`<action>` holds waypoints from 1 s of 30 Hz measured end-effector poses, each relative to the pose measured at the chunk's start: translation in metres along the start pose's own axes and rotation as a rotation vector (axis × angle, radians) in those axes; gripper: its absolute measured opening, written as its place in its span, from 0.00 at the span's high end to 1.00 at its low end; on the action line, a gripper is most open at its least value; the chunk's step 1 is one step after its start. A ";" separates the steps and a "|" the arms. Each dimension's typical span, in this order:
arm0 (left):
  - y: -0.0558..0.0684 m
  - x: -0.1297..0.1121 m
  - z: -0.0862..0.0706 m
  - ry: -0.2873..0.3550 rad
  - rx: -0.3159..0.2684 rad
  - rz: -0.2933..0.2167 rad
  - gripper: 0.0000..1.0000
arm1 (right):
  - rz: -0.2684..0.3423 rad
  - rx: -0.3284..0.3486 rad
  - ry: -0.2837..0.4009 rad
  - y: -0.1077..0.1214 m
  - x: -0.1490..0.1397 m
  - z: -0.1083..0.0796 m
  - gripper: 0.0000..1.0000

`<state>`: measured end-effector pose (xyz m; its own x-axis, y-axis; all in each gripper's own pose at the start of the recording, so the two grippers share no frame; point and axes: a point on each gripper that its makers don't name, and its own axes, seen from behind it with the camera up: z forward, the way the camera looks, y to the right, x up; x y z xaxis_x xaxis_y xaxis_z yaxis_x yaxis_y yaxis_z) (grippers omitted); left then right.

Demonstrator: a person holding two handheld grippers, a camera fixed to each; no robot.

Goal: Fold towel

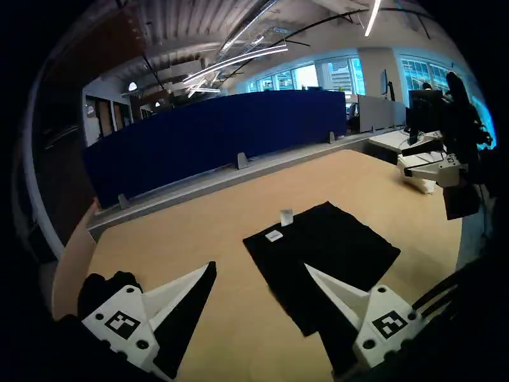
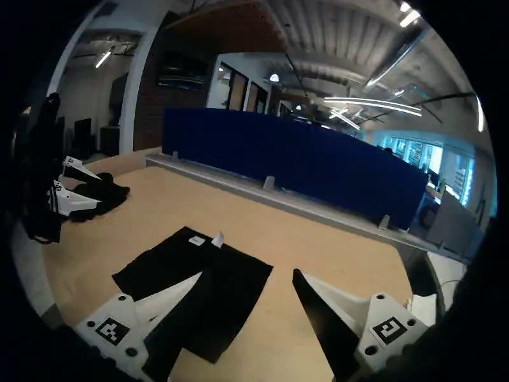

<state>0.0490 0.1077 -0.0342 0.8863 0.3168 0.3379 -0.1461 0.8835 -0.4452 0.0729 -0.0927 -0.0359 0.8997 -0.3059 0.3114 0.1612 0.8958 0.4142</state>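
Note:
A black towel [image 1: 331, 251] lies flat on the wooden table [image 1: 210, 216], with a small white tag [image 1: 274, 235] near its far edge. My left gripper [image 1: 259, 266] hovers open over the table at the towel's left corner, nothing between its fingers. In the right gripper view the same towel [image 2: 165, 258] spreads under my open right gripper [image 2: 248, 274], whose left finger [image 2: 172, 296] overlaps it. The right gripper [image 1: 410, 162] appears far right in the left gripper view. The left gripper [image 2: 95, 189] appears far left in the right gripper view.
A second crumpled black cloth [image 2: 105, 190] lies by the left gripper, also seen as a dark bundle [image 1: 105, 286]. A blue partition [image 1: 216, 134] on a grey ledge [image 1: 210, 181] bounds the table's far side. Desks with monitors [image 1: 423, 105] stand beyond.

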 end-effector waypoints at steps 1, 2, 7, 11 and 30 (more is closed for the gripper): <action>0.003 -0.005 0.002 -0.009 -0.007 0.002 0.08 | -0.001 0.004 -0.008 -0.002 -0.006 0.002 0.00; 0.007 -0.009 0.004 -0.017 -0.013 0.004 0.08 | -0.002 0.007 -0.016 -0.003 -0.011 0.003 0.00; 0.021 -0.034 0.013 -0.061 -0.042 0.014 0.08 | 0.000 0.022 -0.057 -0.010 -0.038 0.010 0.00; 0.029 -0.054 0.021 -0.102 -0.061 0.018 0.08 | -0.005 0.038 -0.092 -0.018 -0.059 0.014 0.00; 0.064 -0.127 0.042 -0.295 -0.170 0.009 0.08 | -0.018 0.121 -0.263 -0.046 -0.139 0.021 0.00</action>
<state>-0.0915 0.1387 -0.0713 0.7165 0.4327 0.5471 -0.0561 0.8175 -0.5731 -0.0682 -0.0985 -0.0806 0.7585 -0.4084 0.5078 0.1119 0.8493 0.5159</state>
